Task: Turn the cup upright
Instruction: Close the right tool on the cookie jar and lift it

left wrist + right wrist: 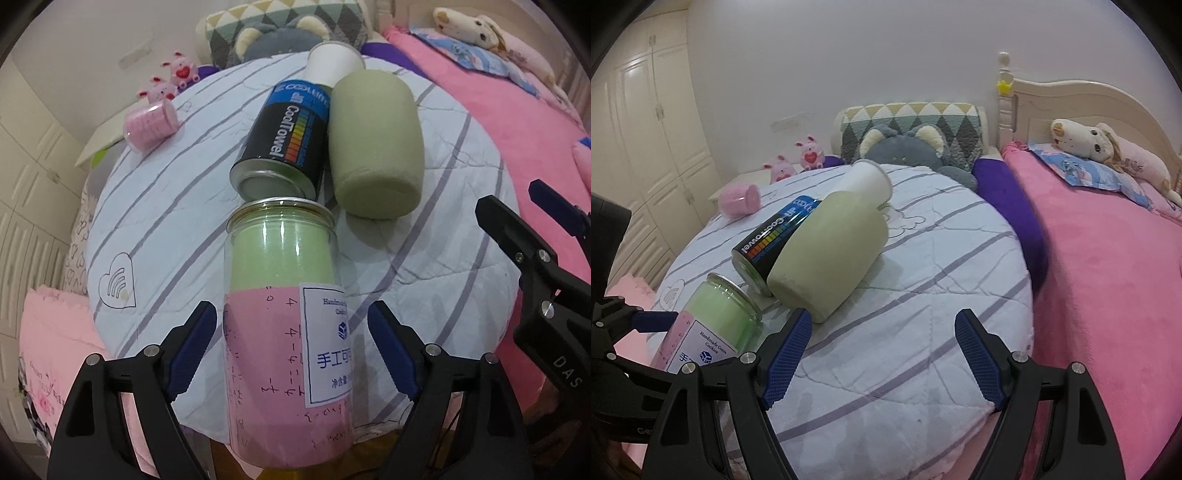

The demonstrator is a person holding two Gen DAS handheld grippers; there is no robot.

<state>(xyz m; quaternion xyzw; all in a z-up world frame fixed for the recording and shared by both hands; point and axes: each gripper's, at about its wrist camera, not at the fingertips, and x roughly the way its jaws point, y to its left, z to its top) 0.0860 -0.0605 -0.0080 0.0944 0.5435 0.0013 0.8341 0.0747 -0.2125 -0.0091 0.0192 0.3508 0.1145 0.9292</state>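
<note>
A clear jar [284, 314] with green and pink filling and a white label lies on its side on the round striped cloth [147, 229]. My left gripper [291, 343] is open, its blue pads on either side of the jar and apart from it. The jar also shows in the right wrist view [713, 317]. A green cup [373, 144] lies on its side behind it, also in the right wrist view [827, 254]. A black CoolTowel can [284, 144] and a white paper cup [332, 64] lie beside it. My right gripper [882, 350] is open and empty, just in front of the green cup.
A pink roll [149, 123] lies at the cloth's far left. Plush toys [905, 147] and a patterned pillow sit behind. A pink bed [1108, 277] lies to the right and a white wardrobe [646, 147] to the left. The right gripper's body [535, 266] stands at the right edge.
</note>
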